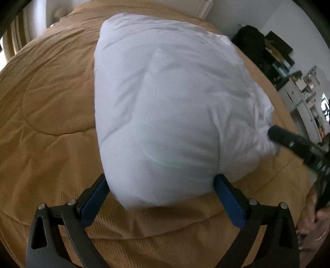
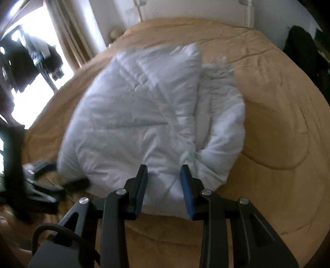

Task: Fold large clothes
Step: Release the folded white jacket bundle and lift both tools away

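Observation:
A white padded quilt [image 1: 171, 107] lies folded into a thick bundle on a tan bedspread [image 1: 47, 115]. My left gripper [image 1: 160, 178] is wide open, its blue pads on either side of the bundle's near end. In the right wrist view the quilt [image 2: 132, 123] shows a folded upper layer and a crumpled right edge. My right gripper [image 2: 164, 168] is partly open with the quilt's near edge between its pads. The right gripper also shows in the left wrist view [image 1: 274, 132], its black tip touching the bundle's right side. The left gripper appears blurred at the left of the right wrist view [image 2: 68, 183].
The tan bedspread [image 2: 278, 134] covers the whole bed. A white headboard [image 2: 245, 12] stands at the far end. A bright window with curtains [image 2: 41, 61] is to the left. Dark clothes [image 1: 249, 41] and white shelves [image 1: 303, 92] stand at the bed's right.

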### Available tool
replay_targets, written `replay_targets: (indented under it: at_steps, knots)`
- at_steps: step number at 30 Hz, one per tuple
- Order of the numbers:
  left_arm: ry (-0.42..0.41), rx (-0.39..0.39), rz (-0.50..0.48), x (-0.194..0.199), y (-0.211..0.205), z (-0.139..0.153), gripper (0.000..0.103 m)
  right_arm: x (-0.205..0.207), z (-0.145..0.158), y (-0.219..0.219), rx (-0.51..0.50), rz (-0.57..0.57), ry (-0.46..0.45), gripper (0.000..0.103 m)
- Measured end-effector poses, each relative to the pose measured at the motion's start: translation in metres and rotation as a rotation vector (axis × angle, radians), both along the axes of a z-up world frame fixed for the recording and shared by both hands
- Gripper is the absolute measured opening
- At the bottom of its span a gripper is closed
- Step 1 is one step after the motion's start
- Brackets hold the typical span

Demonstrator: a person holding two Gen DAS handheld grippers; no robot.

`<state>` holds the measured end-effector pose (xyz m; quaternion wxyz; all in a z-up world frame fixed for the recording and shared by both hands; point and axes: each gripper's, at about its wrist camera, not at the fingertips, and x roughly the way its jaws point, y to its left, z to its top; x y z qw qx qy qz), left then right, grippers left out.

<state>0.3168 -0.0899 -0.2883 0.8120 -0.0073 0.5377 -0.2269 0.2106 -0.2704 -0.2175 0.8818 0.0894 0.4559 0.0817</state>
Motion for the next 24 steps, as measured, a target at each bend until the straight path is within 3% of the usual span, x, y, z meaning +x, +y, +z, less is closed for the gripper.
replay_targets:
  at_steps: [4, 6, 7, 8, 10, 13, 16, 20, 24]
  knots:
    - [-0.023, 0.027, 0.01, -0.007, 0.007, 0.024, 0.095, -0.017, 0.019, -0.017, -0.026, -0.046, 0.033, 0.036]
    - [-0.033, 0.053, 0.059, -0.007, 0.016, 0.05, 0.096, -0.023, 0.031, -0.018, -0.052, -0.066, 0.076, 0.053]
    - [-0.029, 0.08, 0.087, -0.006, 0.019, 0.061, 0.096, -0.026, 0.041, -0.016, -0.075, -0.086, 0.099, 0.074]
    - [-0.021, 0.106, 0.12, -0.005, 0.023, 0.074, 0.096, -0.027, 0.047, -0.016, -0.094, -0.096, 0.117, 0.084]
    - [0.008, 0.149, 0.176, -0.004, 0.03, 0.096, 0.096, -0.027, 0.064, -0.009, -0.138, -0.122, 0.174, 0.084]
    - [0.027, 0.181, 0.234, -0.014, 0.036, 0.141, 0.097, -0.027, 0.092, -0.001, -0.112, -0.151, 0.263, 0.084]
    - [-0.023, 0.248, 0.295, -0.031, 0.035, 0.185, 0.097, -0.038, 0.123, 0.01, -0.123, -0.167, 0.258, 0.084]
    - [-0.088, 0.24, 0.324, -0.056, 0.039, 0.24, 0.101, -0.053, 0.16, 0.018, -0.138, -0.162, 0.274, 0.085]
    - [-0.116, 0.26, 0.342, -0.084, 0.037, 0.275, 0.102, -0.088, 0.193, 0.017, -0.125, -0.158, 0.257, 0.085]
